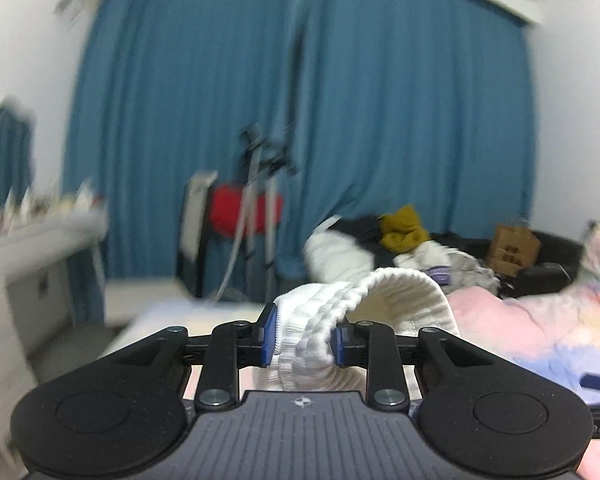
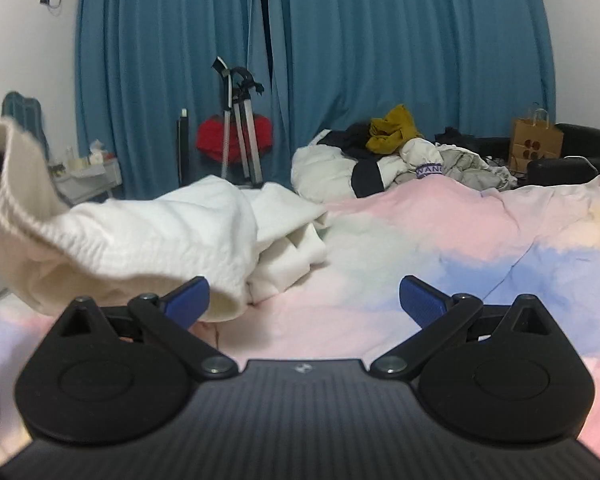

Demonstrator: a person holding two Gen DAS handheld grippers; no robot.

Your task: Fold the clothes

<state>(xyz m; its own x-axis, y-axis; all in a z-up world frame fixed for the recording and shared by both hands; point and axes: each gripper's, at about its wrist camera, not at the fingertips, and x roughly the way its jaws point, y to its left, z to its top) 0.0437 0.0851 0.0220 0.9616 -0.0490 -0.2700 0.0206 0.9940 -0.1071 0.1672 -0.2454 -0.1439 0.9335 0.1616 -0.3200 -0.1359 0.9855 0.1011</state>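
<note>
Only my left view shows the grip: my left gripper (image 1: 303, 334) is clamped on the ribbed hem of the white sweater (image 1: 380, 300). Only my right view shows the rest: the sweater (image 2: 160, 228) runs from its raised left end down onto the pink bedspread (image 2: 420, 240). My right gripper (image 2: 304, 300) stands wide apart, sweater just beside its left finger.
</note>
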